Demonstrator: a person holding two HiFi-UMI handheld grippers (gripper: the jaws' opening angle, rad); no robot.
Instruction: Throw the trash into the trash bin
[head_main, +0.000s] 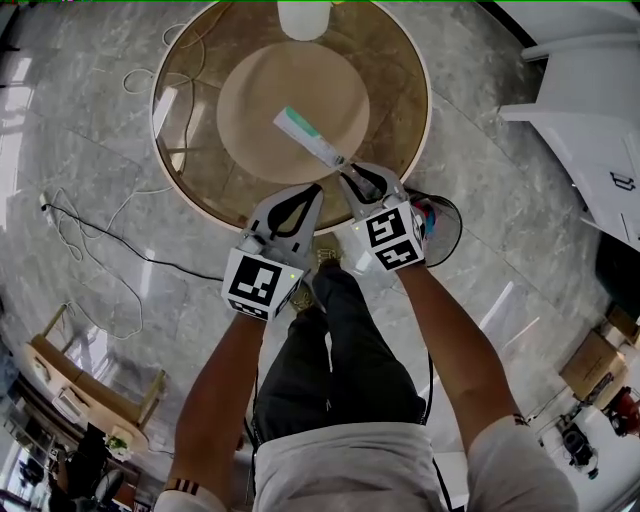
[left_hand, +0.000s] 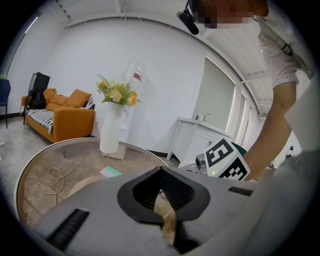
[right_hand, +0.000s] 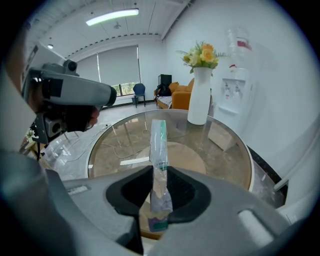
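Observation:
A long white-and-green wrapper (head_main: 308, 137) sticks out over the round glass table (head_main: 190, 160), and my right gripper (head_main: 343, 172) is shut on its near end. In the right gripper view the wrapper (right_hand: 159, 145) stands upright between the pads of that gripper (right_hand: 159, 172), clear of the tabletop. My left gripper (head_main: 318, 187) hovers at the table's near edge, just left of the right one; its jaws (left_hand: 161, 172) meet with nothing between them. A black trash bin (head_main: 443, 222) with coloured scraps inside stands on the floor just right of the right gripper.
A white vase (head_main: 303, 18) with flowers (left_hand: 116, 92) stands at the table's far edge. Cables (head_main: 90, 235) lie on the marble floor to the left. White furniture (head_main: 590, 130) fills the right side, and cardboard boxes (head_main: 595, 365) sit lower right.

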